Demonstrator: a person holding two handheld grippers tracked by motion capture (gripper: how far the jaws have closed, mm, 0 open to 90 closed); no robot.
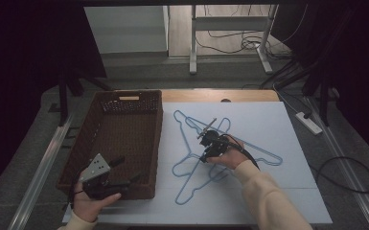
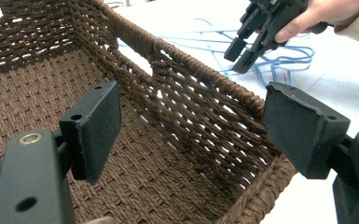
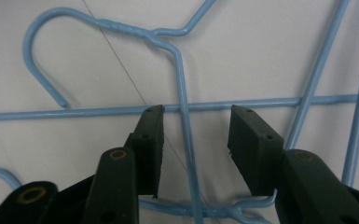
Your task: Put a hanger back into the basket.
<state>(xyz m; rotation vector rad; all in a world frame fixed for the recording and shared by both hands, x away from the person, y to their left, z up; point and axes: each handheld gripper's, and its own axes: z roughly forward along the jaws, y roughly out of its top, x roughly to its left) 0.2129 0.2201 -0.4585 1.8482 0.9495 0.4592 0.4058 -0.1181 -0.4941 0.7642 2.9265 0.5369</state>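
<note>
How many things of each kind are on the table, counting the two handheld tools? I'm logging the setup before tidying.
Blue wire hangers: 3, as far as their overlap lets me tell
Brown woven basket: 1
Handheld tools: 2, the left tool and the right tool
Total: 6

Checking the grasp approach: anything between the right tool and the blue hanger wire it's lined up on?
Nothing visible. The right tool is open, its jaws astride one wire of the blue hangers, pads not yet touching it. Other hanger wires cross beneath that wire, on the white board.
</note>
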